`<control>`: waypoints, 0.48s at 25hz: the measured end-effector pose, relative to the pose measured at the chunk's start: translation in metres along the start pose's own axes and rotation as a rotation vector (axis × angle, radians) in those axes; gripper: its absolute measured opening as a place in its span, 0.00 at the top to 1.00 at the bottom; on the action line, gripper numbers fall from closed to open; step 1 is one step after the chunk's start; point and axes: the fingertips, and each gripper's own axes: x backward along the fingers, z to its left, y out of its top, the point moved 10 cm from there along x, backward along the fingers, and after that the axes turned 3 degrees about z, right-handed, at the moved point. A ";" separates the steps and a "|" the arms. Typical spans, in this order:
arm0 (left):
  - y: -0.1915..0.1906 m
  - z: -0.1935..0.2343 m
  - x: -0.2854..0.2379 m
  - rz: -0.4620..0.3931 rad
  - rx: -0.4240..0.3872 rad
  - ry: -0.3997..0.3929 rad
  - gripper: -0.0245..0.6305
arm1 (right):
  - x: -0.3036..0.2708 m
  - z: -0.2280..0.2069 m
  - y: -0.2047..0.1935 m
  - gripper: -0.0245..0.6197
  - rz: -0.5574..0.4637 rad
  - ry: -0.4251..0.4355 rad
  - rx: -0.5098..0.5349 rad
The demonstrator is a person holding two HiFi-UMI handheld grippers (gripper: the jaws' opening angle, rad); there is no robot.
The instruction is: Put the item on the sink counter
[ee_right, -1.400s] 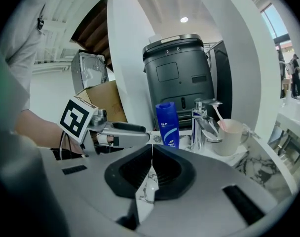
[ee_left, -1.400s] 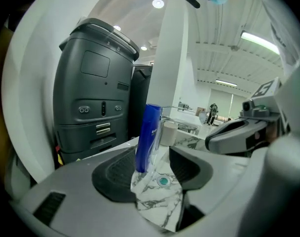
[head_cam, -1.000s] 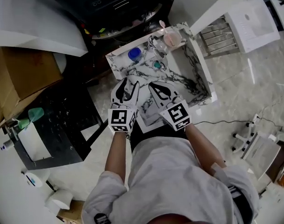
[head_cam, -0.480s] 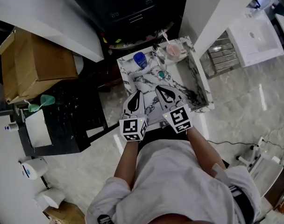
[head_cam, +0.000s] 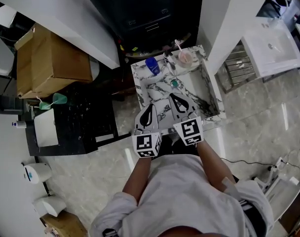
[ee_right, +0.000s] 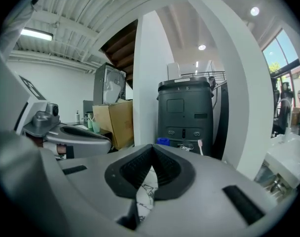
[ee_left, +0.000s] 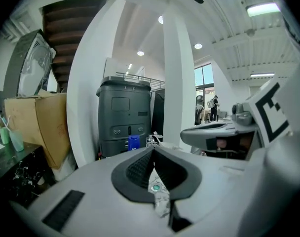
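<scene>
Left claw point(ee_left: 153, 154) is pressed together with nothing in it; right claw point(ee_right: 152, 163) has its pads meeting too, empty. Hard to read: from each claw's own camera the marbled desk point(head_cam: 141, 85) is just a sliver under the closed pads, and from above both claws cover its near edge. A small blue container point(head_cam: 151, 65), cup or bottle I can't tell, stands on the desk's back ledge ahead of the left claw, well apart from it. A pink cup point(head_cam: 184, 58) with a toothbrush is on the same ledge ahead of the right claw, with the faucet point(head_cam: 168, 61) between the two. A teal drain plug point(head_cam: 174, 83) lies in the basin near the right claw's tip. Which one is the task's item I can't tell; neither is touched. Versus a second ago: the left claw was spread over the desk's near edge and is now closed. Both claws have drawn back toward the person and risen, while the container and cup are unmoved. Room: a dark grey cabinet point(ee_left: 123, 112) behind the desk with a white pillar point(ee_left: 177, 83) beside it. A cardboard box point(head_cam: 49, 63) and a black stand point(head_cam: 86, 122) are far off the left claw's side, and a second white sink point(head_cam: 271, 46) far off the right claw's side. The floor is pale polished floor tiles point(head_cam: 115, 172).
</scene>
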 end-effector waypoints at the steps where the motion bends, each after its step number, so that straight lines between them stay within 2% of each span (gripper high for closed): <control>1: 0.000 -0.001 0.004 -0.004 -0.002 0.003 0.95 | 0.003 0.002 0.000 0.96 -0.008 -0.005 -0.004; 12: -0.015 0.004 0.062 -0.014 0.008 -0.034 0.95 | 0.033 0.049 0.000 0.96 -0.012 -0.066 -0.019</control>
